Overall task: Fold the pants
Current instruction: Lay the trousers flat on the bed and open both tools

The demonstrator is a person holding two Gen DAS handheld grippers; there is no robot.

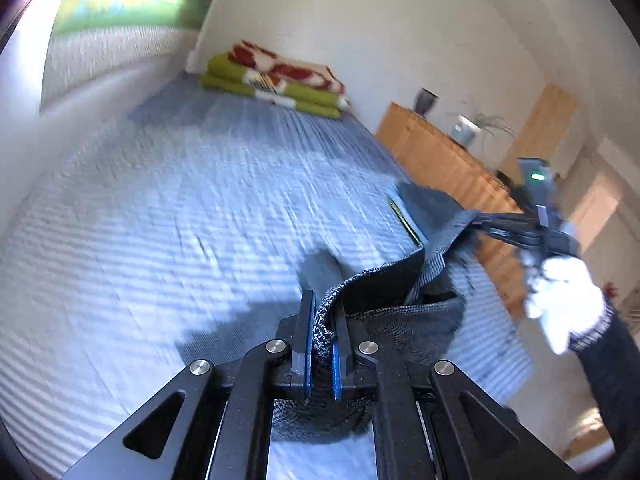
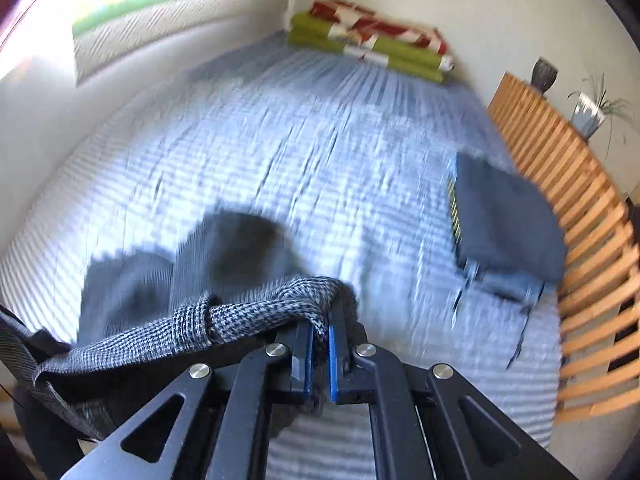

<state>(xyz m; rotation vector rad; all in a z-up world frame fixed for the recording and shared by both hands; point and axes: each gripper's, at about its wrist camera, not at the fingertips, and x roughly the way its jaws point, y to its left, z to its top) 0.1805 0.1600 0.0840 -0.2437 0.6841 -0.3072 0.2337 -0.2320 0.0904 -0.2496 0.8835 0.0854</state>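
Note:
Grey houndstooth pants (image 1: 384,292) hang by the waistband above a bed with a blue-white striped cover (image 1: 180,208). My left gripper (image 1: 323,312) is shut on one end of the waistband. My right gripper (image 2: 320,324) is shut on the other end, where the checked waistband (image 2: 224,324) with a belt loop runs off to the left. In the left wrist view the right gripper (image 1: 480,224) appears at the right, held by a white-gloved hand (image 1: 560,292). The pants' shadow (image 2: 224,252) falls on the cover (image 2: 280,140) below.
A folded dark garment (image 2: 504,216) lies on a lighter blue one (image 2: 508,284) near the bed's right edge. Green and red folded blankets (image 2: 372,40) sit at the far end. A slatted wooden unit (image 2: 580,216) with a vase (image 2: 544,72) and plant (image 2: 592,112) borders the right side.

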